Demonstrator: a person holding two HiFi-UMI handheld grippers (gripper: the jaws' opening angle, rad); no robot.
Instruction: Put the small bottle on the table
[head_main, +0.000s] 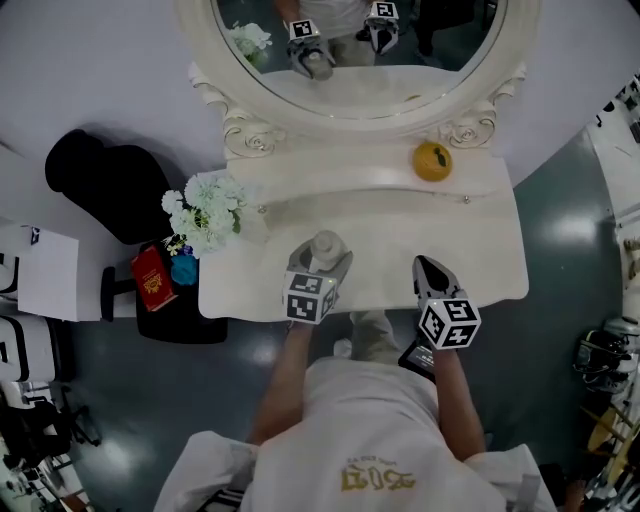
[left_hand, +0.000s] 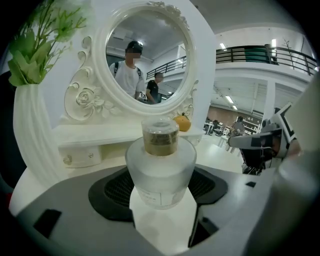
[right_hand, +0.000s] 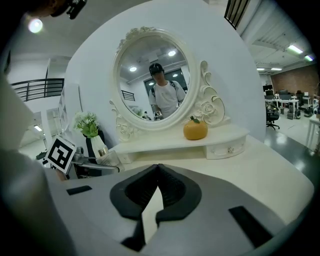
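Note:
A small frosted-glass bottle (head_main: 325, 246) with a gold neck and a clear cap stands upright between the jaws of my left gripper (head_main: 322, 262), over the front of the white dressing table (head_main: 480, 240). In the left gripper view the bottle (left_hand: 160, 170) fills the gap and both dark pads (left_hand: 112, 187) lie against its sides. Whether its base rests on the tabletop I cannot tell. My right gripper (head_main: 430, 266) hovers over the table's front right, its jaws closed tip to tip with nothing between them (right_hand: 159, 167).
An oval mirror (head_main: 360, 50) rises at the table's back above a raised shelf holding an orange fruit (head_main: 432, 160). A vase of white flowers (head_main: 207, 212) stands at the left end. A red book (head_main: 152, 278) and a black chair (head_main: 110, 180) lie left of the table.

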